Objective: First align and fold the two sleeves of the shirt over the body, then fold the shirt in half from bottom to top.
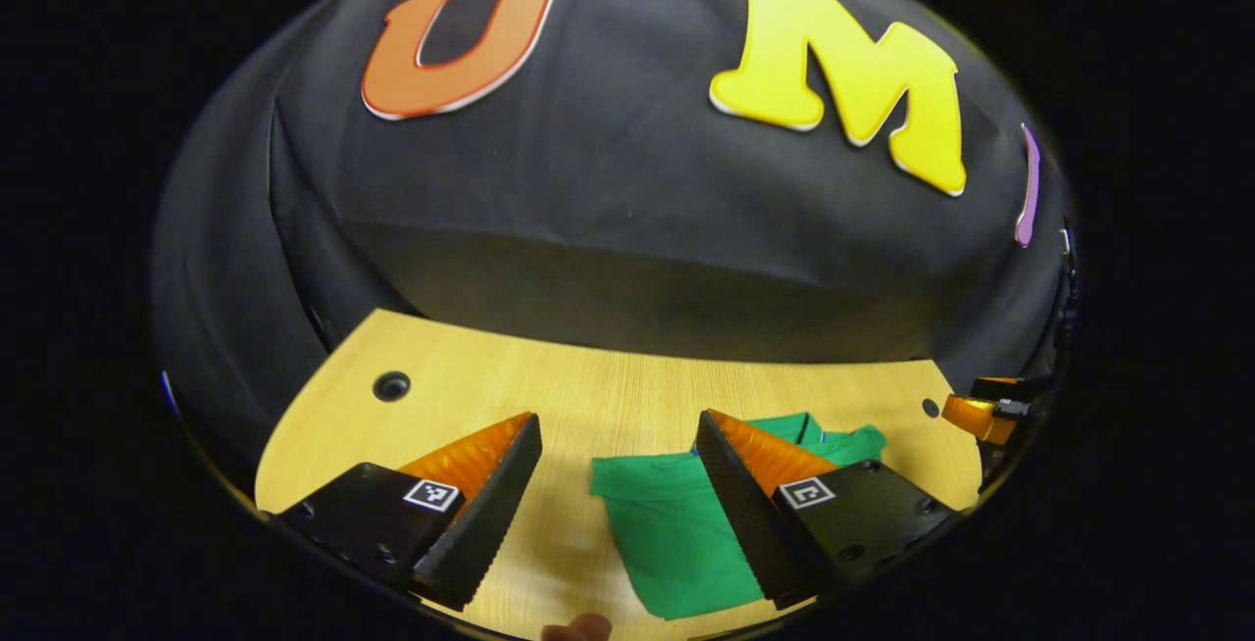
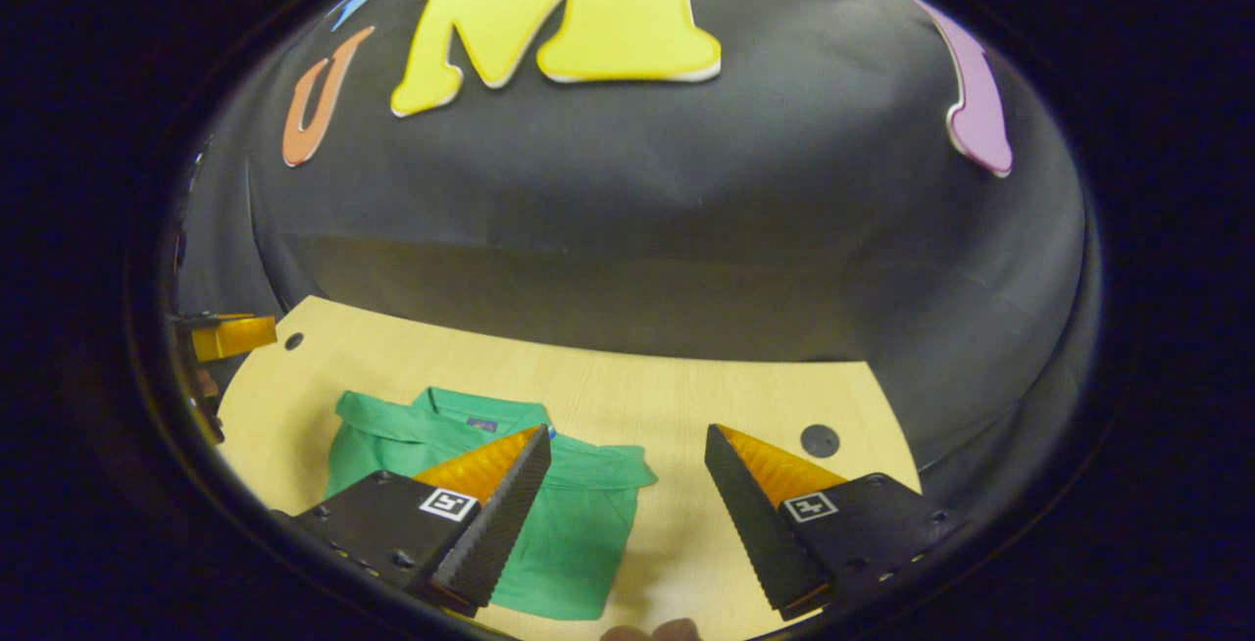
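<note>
A green short-sleeved shirt (image 1: 667, 533) lies flat on the wooden table (image 1: 608, 396), collar toward the far wall. In the left gripper view my left gripper (image 1: 620, 514) hangs open above the table, its right finger over the shirt's left sleeve. In the right gripper view the shirt (image 2: 569, 533) spreads out at lower left with its collar (image 2: 471, 411) showing. My right gripper (image 2: 627, 523) is open above the shirt's right sleeve, nothing between its fingers. Each view catches the other gripper at its edge: the right gripper (image 1: 985, 411) and the left gripper (image 2: 230, 335).
The table carries round cable holes (image 1: 391, 386) (image 2: 820, 441) near its back corners. Black cloth closes off the back and sides of the booth. A fingertip (image 1: 578, 628) pokes in at the bottom of the left gripper view.
</note>
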A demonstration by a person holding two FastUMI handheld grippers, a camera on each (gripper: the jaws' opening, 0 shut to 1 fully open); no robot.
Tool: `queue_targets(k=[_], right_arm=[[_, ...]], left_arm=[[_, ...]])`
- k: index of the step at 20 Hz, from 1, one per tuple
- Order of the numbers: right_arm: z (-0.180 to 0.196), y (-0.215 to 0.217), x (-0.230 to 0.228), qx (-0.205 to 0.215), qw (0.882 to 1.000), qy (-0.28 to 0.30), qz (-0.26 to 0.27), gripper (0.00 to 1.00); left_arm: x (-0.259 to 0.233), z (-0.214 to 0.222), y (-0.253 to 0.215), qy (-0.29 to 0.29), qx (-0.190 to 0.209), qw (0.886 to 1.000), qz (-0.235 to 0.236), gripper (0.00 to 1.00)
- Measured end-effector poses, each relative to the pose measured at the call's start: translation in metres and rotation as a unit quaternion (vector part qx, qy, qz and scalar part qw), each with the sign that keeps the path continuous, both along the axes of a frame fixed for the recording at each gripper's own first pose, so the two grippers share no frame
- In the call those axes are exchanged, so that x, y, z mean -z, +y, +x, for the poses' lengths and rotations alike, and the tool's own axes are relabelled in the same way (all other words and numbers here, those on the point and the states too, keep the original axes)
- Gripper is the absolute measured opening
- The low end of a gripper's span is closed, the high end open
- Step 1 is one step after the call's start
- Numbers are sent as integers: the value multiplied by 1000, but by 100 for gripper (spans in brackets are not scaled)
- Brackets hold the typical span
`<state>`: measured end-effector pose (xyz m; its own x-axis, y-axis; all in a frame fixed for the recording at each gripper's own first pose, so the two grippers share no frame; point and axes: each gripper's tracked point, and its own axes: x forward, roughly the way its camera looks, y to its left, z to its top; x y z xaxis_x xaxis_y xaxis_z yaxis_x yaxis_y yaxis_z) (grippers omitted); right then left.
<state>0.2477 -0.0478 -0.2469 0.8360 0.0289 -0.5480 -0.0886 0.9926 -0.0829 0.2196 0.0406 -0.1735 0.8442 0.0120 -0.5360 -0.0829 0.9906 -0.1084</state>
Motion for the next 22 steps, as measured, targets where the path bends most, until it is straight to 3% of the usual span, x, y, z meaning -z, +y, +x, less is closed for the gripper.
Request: queue_targets(k=[4,11,16,22], right_arm=[[-41,11,-94,4,996,-93,17,97],[-145,22,-238,5,973,-231,13,96],[-211,45,-273,-2,963,-266,40,97],[-239,47,-274,1,963,-264,51,95]], left_arm=[[-98,-35,-3,-88,-9,996,24,98],[-242,-130,-40,-212,-10,974,84,97],[-276,-184,-82,-235,14,969,69,97],[-293,-220,-91,-257,12,964,74,97]])
